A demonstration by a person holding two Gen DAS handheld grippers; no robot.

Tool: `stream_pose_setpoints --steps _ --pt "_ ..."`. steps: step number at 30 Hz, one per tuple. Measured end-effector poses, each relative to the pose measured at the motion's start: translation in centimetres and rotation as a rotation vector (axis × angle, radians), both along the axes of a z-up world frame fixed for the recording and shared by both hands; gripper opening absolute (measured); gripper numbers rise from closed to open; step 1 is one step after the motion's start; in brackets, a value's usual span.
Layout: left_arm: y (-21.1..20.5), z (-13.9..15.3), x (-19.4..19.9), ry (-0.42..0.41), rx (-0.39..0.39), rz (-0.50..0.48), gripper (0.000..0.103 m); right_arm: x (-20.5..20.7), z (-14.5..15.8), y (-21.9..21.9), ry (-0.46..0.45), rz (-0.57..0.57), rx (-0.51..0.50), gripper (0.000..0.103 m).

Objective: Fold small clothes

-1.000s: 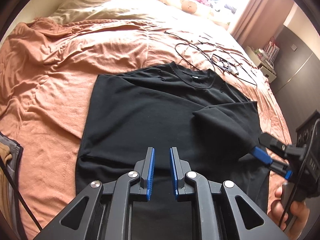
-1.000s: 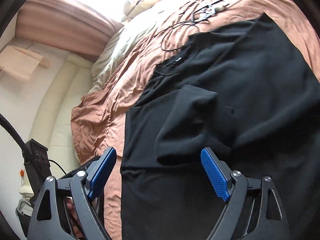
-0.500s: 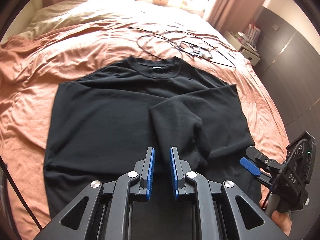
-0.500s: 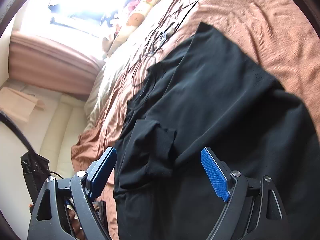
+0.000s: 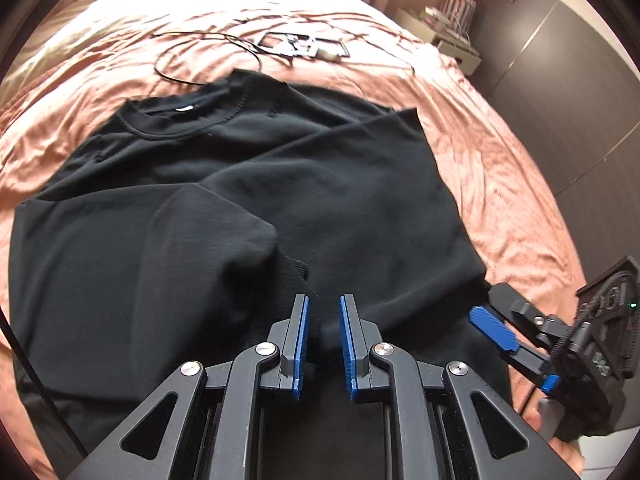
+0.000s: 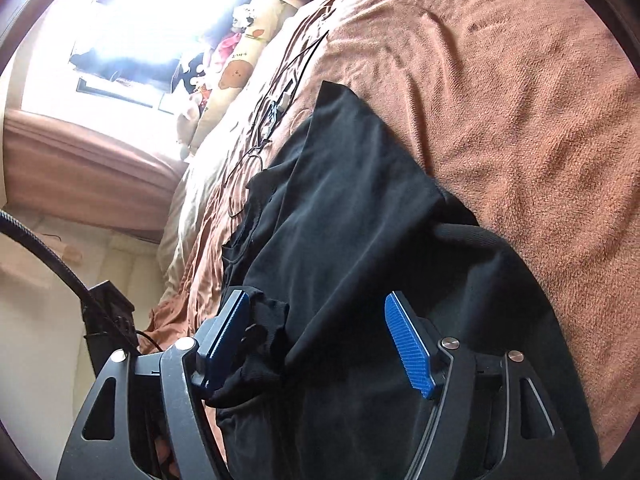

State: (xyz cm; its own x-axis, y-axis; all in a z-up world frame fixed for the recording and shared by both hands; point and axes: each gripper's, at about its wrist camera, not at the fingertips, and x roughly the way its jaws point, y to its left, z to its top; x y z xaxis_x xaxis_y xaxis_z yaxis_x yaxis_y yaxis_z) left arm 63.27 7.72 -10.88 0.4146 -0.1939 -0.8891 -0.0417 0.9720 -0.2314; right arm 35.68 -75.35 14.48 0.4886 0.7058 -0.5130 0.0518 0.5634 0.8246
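Black sweatshirt [image 5: 248,200] spread on the orange-pink bedspread [image 5: 480,148], neckline toward the far side of the bed.

Left wrist view. The sweatshirt lies flat with its right side and sleeve folded in over the body; the sleeve's ribbed cuff [image 5: 294,276] ends just ahead of the left gripper [image 5: 323,344]. The left gripper points steeply down over the lower middle of the garment. Its blue pads [image 5: 303,344] stand a narrow gap apart with nothing pinched between them. A loose black cable [image 5: 208,46] and a small tangle of gear lie on the bedspread beyond the collar. At lower right the right gripper [image 5: 516,354] enters from the side, one blue pad visible, close to the garment's near right edge; whether it touches the fabric cannot be told here. Dark cupboard doors [image 5: 568,92] stand beyond the bed on the right.

Right wrist view. The right gripper [image 6: 326,344] is held over the sweatshirt [image 6: 340,220], and its jaws, still well apart, have just been closing. Folded black fabric, including the ribbed cuff [image 6: 266,332], lies between the fingers and against the left pad [image 6: 228,330]; the right pad [image 6: 408,344] stands clear above the cloth, so nothing is clamped. Bedspread [image 6: 500,100] fills the right side. Soft toys [image 6: 236,60] and a bright window [image 6: 136,28] sit at the far end.
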Motion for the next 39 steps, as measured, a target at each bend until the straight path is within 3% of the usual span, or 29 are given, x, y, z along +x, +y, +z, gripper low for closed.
stream_pose_setpoints --steps 2,6,11,15,23,27,33,39 --pt "-1.1 -1.3 0.9 0.030 0.053 -0.025 0.017 -0.9 0.0 -0.4 0.014 -0.016 -0.001 0.069" --pt "-1.8 -3.5 1.8 0.067 0.104 -0.036 0.042 -2.0 -0.3 -1.0 0.042 -0.024 0.035 0.069" --pt "-0.7 -5.5 2.2 0.099 0.145 -0.008 0.042 -2.5 0.3 -0.7 0.033 -0.022 0.014 0.069" --pt "0.2 -5.3 1.8 0.092 0.175 0.001 0.042 -2.8 0.2 0.0 0.038 -0.014 0.015 0.069" --pt "1.1 -6.4 1.6 0.080 0.183 0.030 0.042 -2.8 0.4 -0.1 0.016 -0.008 -0.011 0.069" --pt "1.8 -5.8 1.3 0.073 0.188 0.060 0.012 -2.1 0.9 -0.7 0.004 -0.003 -0.061 0.069" --pt "6.0 -1.1 0.0 -0.003 0.124 0.111 0.009 -1.4 3.6 -0.8 -0.067 0.063 -0.155 0.069" --pt "10.9 2.6 -0.7 -0.071 0.112 0.184 0.008 0.2 5.8 -2.4 -0.104 0.108 -0.263 0.069"
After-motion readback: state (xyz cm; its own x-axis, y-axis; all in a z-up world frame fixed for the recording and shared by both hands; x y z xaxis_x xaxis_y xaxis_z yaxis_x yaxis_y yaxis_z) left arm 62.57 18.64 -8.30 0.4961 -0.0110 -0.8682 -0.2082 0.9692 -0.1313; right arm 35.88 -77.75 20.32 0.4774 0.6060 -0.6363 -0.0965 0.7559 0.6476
